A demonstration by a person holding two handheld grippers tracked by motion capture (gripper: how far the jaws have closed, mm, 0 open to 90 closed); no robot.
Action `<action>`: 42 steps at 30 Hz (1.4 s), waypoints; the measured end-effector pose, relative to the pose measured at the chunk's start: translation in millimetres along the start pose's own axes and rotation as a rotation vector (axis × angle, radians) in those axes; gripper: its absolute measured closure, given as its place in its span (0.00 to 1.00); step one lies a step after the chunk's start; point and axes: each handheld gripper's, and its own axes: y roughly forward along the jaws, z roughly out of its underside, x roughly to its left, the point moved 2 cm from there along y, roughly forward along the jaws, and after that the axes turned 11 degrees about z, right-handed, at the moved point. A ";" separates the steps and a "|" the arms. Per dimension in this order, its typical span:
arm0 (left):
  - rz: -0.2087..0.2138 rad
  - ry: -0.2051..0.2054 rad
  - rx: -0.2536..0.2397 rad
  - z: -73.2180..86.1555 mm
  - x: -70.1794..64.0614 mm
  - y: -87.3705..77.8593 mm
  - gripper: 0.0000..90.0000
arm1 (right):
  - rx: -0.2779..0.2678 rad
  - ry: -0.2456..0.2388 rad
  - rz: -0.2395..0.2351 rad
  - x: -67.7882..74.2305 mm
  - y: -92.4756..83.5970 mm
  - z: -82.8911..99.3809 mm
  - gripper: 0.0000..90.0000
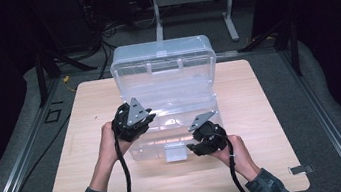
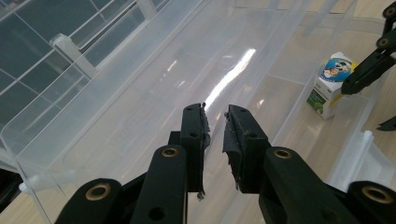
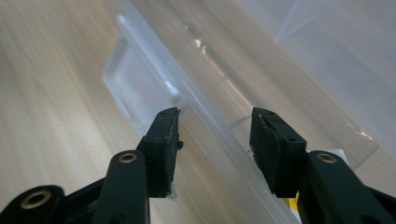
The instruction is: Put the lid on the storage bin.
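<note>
1. On my left, the left gripper sits over the left part of the clear plastic box, which stands on the wooden table with its lid tipped up at the back. My left gripper view has the jaws nearly closed, a narrow gap between them, holding nothing, above the box's bare floor.
2. Inside the box, toward its right end, I see a small carton standing upright.
3. On my right, the right gripper is at the box's front wall beside the latch. Its jaws are spread apart, straddling the front rim; I cannot tell whether they touch it.
</note>
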 end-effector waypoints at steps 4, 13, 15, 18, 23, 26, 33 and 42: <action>0.010 -0.010 0.008 -0.8 0.6 -0.2 0.85 | -0.036 0.008 -0.012 -2.9 -18.4 -5.8 0.58; 0.010 -0.010 0.015 -1.6 0.4 -0.3 0.85 | -0.109 0.012 0.001 -24.8 -60.1 -35.3 0.60; 0.011 -0.009 0.017 -1.7 0.4 -0.4 0.85 | -0.118 0.014 0.004 -31.5 -66.2 -45.1 0.60; 0.012 -0.009 0.016 -1.5 0.3 -0.5 0.85 | -0.140 0.028 -0.001 -44.0 -69.8 -58.6 0.61; 0.013 -0.008 0.016 -0.9 -0.2 -0.7 0.85 | -0.147 0.055 0.012 -61.9 -66.5 -75.0 0.62; 0.017 -0.010 0.018 -0.6 -0.8 -0.8 0.85 | -0.147 0.075 0.025 -70.4 -60.9 -81.5 0.66; 0.021 0.000 0.024 0.5 -2.0 -1.6 0.85 | -0.146 0.131 0.069 -89.6 -52.2 -93.1 0.82; 0.025 0.003 0.029 1.7 -4.0 -2.1 0.85 | -0.154 0.175 0.123 -109.1 -50.8 -102.9 0.93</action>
